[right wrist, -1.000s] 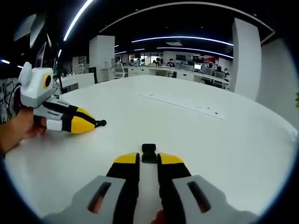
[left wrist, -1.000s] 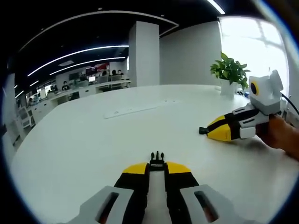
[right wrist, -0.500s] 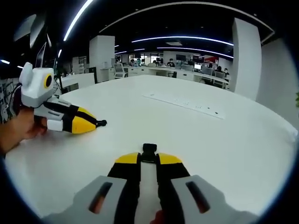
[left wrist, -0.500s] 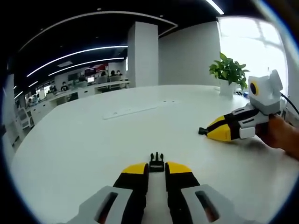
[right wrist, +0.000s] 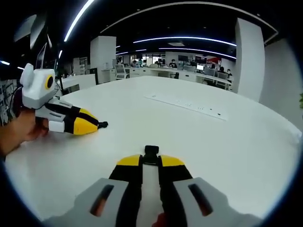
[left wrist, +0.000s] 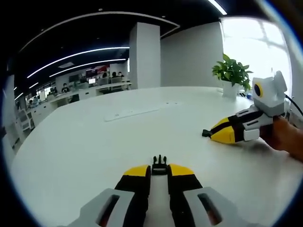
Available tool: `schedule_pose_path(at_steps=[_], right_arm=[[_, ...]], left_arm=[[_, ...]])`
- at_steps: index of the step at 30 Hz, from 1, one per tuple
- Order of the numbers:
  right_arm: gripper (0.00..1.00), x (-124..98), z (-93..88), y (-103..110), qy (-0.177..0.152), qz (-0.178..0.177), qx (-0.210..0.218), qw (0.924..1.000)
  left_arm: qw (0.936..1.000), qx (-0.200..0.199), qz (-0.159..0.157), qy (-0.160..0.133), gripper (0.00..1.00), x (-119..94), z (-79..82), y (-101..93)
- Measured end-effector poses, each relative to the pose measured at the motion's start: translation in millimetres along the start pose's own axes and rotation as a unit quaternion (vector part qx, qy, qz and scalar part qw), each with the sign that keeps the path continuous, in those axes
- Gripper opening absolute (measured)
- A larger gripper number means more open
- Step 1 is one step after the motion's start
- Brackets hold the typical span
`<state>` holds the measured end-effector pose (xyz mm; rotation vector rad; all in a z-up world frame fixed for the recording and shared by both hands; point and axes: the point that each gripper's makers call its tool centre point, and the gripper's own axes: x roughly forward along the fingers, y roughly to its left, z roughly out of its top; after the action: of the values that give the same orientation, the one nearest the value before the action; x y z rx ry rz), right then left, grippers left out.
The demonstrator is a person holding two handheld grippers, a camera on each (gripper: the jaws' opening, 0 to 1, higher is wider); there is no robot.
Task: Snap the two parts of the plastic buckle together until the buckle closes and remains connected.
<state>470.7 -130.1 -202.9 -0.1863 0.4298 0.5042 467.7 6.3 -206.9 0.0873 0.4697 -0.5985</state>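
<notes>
- left gripper (left wrist: 159, 169) is clamped on the pronged buckle half (left wrist: 159, 164), over the white table (left wrist: 85, 142)
- right gripper (right wrist: 150, 161) pinches the socket half (right wrist: 151, 154), pieces well apart

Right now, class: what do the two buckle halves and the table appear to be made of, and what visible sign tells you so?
Pronged buckle half: probably moulded black plastic, dull finish, thin stiff prongs. Socket half: looks like the same matte black plastic, blocky with rounded corners. Table: smooth white top with a soft sheen, perhaps laminate; the pictures leave that open.
</notes>
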Motion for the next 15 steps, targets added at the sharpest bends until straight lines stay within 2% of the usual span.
schedule_pose_path(at_steps=[15], right_arm=[[0.13,-1.8,-0.2,2.4,-0.002,0.004,-0.003,1.0]], left_arm=[[1.0,-0.001,0.001,0.0,0.12,1.5,-0.7,0.6]])
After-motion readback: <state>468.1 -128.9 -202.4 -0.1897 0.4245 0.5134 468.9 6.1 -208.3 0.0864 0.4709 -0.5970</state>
